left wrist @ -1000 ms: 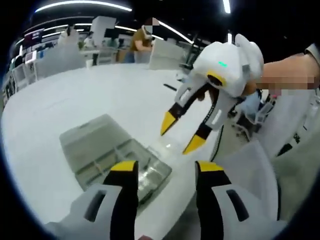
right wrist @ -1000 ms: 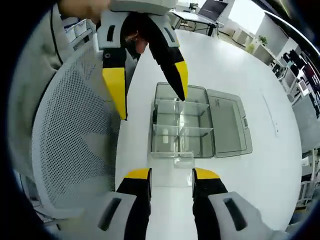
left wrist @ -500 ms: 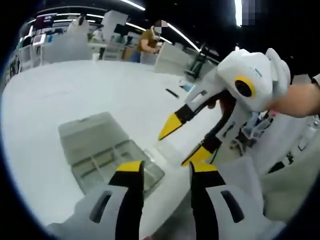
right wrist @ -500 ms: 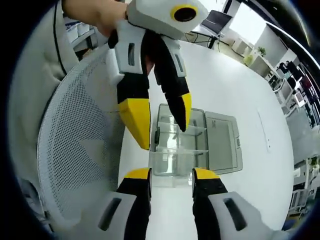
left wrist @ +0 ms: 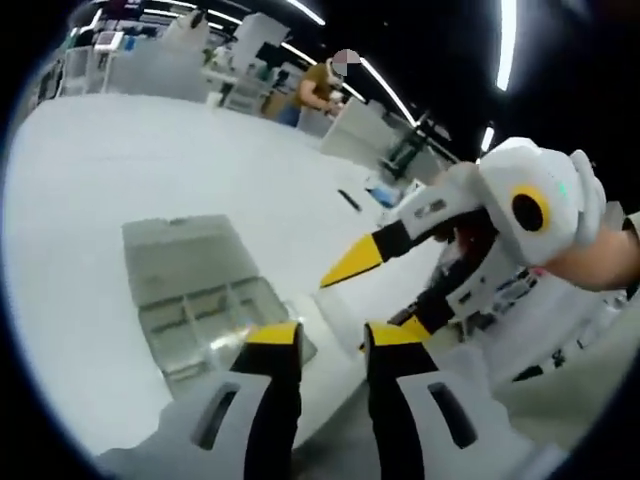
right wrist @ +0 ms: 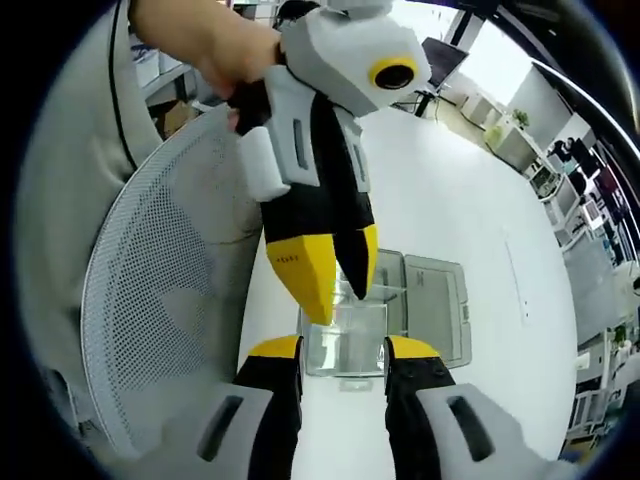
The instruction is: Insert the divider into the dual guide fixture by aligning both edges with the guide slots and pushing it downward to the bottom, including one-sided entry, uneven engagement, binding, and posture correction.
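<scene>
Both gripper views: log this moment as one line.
left gripper: open, empty | right gripper: open, empty | clear compartment box: lid open on white table

The left tool has a white body, black jaws and yellow tips; seen in the right gripper view, it also carries a yellow ring on its white head. The right tool has the same white, black and yellow colouring. The clear, grey-tinted plastic compartment box lies on the plain white bench. The white mesh chair back has a fine pattern of dots. A person's shirt is mustard brown.
</scene>
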A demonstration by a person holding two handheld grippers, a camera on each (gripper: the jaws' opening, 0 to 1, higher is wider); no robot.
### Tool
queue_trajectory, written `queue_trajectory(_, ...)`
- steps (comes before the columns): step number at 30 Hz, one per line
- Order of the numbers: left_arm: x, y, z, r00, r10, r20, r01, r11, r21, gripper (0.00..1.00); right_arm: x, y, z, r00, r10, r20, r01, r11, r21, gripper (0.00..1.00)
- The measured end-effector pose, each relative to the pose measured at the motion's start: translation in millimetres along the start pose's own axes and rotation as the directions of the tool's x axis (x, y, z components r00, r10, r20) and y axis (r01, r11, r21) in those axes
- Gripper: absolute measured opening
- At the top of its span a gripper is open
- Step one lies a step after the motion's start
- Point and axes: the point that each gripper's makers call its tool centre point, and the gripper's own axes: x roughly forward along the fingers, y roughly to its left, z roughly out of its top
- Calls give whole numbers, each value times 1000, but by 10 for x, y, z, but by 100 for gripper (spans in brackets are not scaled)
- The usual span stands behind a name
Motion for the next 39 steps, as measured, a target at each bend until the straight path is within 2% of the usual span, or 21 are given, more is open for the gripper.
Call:
queue_trajectory(9,-34,22,-29,1000,4,4,-4,998,-69,12,-11,13,68,1000,-13,11,13,1000,-13,27)
queue_trajectory(19,-31,23,-28,1000,-1,3,2,993,-117,9,-25,8,107,999,-30,18,30,999,-26,27)
queue_trajectory(29,-15,-29,-14,999,-32,4,32,982,-185,2,-24,-2,111,999,-44,15,44,998,-38,27)
queue_trajectory(39,-23,-23,-12,999,-36,3,36,969,-244,0,-20,-13,122,998,-54,15,54,997,-48,27)
